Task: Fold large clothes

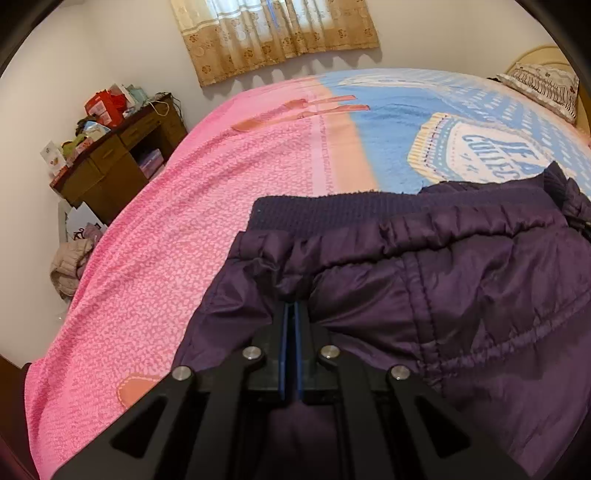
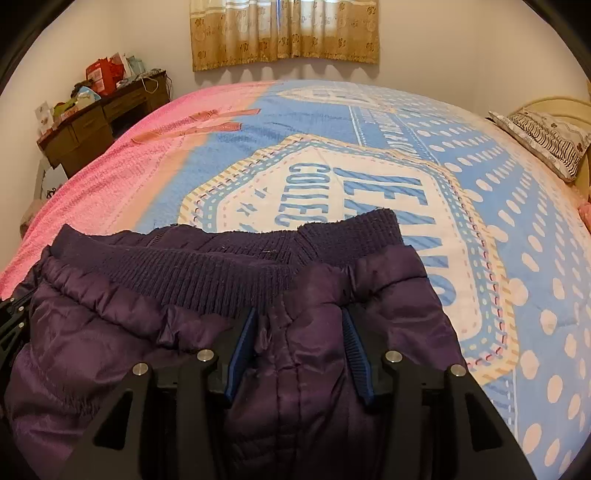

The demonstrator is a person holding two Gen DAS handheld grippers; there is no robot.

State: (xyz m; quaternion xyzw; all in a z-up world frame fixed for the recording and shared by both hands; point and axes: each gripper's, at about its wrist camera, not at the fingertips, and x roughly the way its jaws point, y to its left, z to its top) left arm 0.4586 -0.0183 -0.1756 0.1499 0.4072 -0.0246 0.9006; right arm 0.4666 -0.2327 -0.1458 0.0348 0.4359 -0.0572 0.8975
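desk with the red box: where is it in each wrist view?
Left wrist: desk at left edge, mid-height, beside the pink bedspread.
Right wrist: desk upper left, smaller, against the wall.
Shared landmark: curtain at top centre in both.

Soft, even indoor light; sharp centres, strong fisheye bending and dark vignetted corners in both views.

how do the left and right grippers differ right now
The left gripper has its blue pads pressed together, pinching a fold of the purple jacket; the right gripper stands open, fabric lying loose between its pads. Both sit low over the jacket near its ribbed hem.
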